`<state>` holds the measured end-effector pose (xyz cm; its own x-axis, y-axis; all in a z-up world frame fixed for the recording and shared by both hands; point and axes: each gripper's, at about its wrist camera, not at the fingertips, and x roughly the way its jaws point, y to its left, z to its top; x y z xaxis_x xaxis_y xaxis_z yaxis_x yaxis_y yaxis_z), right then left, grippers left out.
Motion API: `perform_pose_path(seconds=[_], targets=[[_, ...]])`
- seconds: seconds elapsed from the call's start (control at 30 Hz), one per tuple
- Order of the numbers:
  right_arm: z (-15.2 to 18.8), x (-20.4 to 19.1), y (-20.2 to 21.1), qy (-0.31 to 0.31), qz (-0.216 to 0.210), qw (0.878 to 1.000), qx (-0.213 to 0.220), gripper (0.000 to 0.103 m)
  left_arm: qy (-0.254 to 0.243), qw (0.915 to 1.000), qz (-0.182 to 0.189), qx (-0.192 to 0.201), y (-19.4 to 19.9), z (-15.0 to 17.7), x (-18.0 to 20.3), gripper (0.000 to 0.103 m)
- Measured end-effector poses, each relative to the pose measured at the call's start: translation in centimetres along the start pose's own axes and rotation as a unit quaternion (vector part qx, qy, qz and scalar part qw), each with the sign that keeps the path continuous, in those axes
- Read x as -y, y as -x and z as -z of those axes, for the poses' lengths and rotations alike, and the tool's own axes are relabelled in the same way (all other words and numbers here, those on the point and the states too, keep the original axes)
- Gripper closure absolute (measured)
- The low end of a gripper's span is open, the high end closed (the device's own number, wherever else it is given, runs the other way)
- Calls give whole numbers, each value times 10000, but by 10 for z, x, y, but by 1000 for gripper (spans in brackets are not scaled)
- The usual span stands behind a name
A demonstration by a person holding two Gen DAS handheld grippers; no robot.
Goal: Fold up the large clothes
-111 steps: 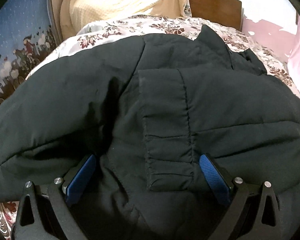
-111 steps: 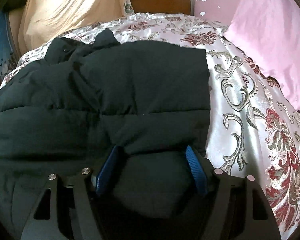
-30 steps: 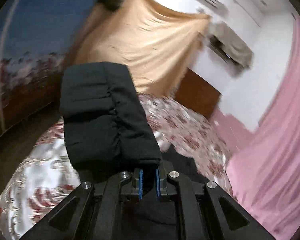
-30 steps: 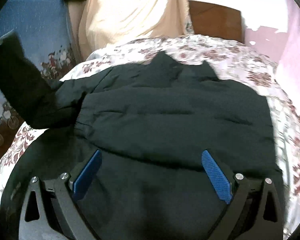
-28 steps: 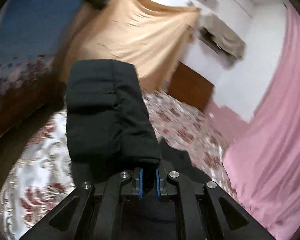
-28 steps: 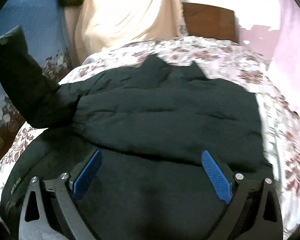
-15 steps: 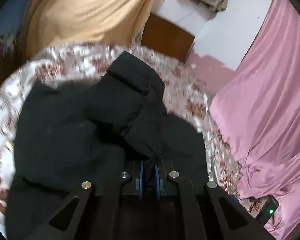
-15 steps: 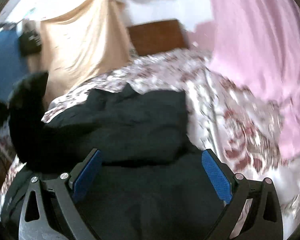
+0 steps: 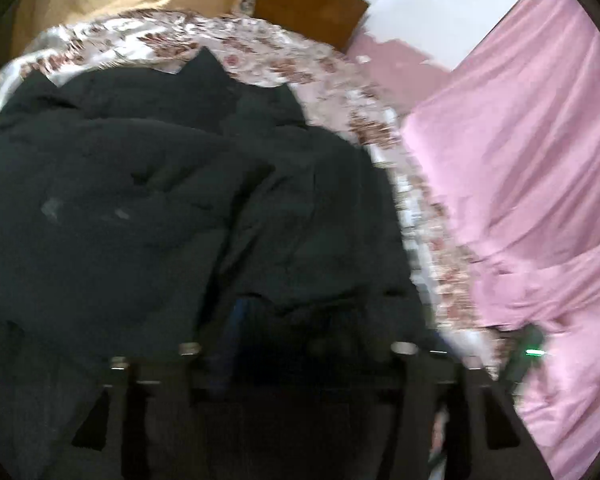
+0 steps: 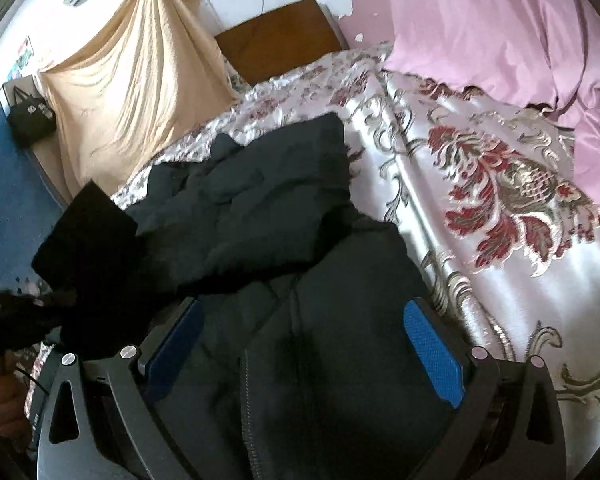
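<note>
While the black padded jacket (image 9: 148, 208) is lying bunched on the near-left part of the floral bedspread (image 10: 500, 208), the left gripper (image 9: 320, 332) is finishing the sleeve fold: its jaws have just been opening, and the sleeve (image 9: 312, 216) is now resting across the jacket's body, with dark cloth between the spread fingers but seemingly unpinched, though blur is hiding detail. The right gripper (image 10: 304, 352) is hovering low over the near hem with jaws standing wide, holding nothing. Next, I judge, both grippers are needing a hold on the near hem to fold it toward the far collar.
</note>
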<state>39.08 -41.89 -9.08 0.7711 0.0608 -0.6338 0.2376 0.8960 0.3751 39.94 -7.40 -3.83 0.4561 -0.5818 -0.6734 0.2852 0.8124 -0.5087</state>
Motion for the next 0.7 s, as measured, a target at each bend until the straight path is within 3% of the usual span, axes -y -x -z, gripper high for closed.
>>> perform_pose_path(seconds=[0.07,0.13,0.2,0.27,0.33,0.43,0.53,0.7], targets=[[5,2,-1,-12,-4,10000,-80,3,139,9992,297,213,12,6,3,18],[9,3,1,-50,-61,9999,-120,2,137,9979,546,309,25,12,8,16],[10,7,1,-118,-173,9997,-108,2,130,9979,523,363,36,18,11,12],[10,10,6,-217,-351,9991,-44,2,215,9980,374,460,46,24,9,6],[7,7,14,-277,-628,9976,-34,2,251,9986,-52,464,56,26,2,5],[8,-10,14,-213,-1010,9941,-329,2,397,9966,-714,125,63,29,-21,5],[8,-43,-1,-14,-1364,9863,-932,2,730,9941,-802,-18,75,36,-49,5],[12,-76,-34,-142,-1482,9775,-1496,2,1015,9876,-1156,309,116,48,-86,2]])
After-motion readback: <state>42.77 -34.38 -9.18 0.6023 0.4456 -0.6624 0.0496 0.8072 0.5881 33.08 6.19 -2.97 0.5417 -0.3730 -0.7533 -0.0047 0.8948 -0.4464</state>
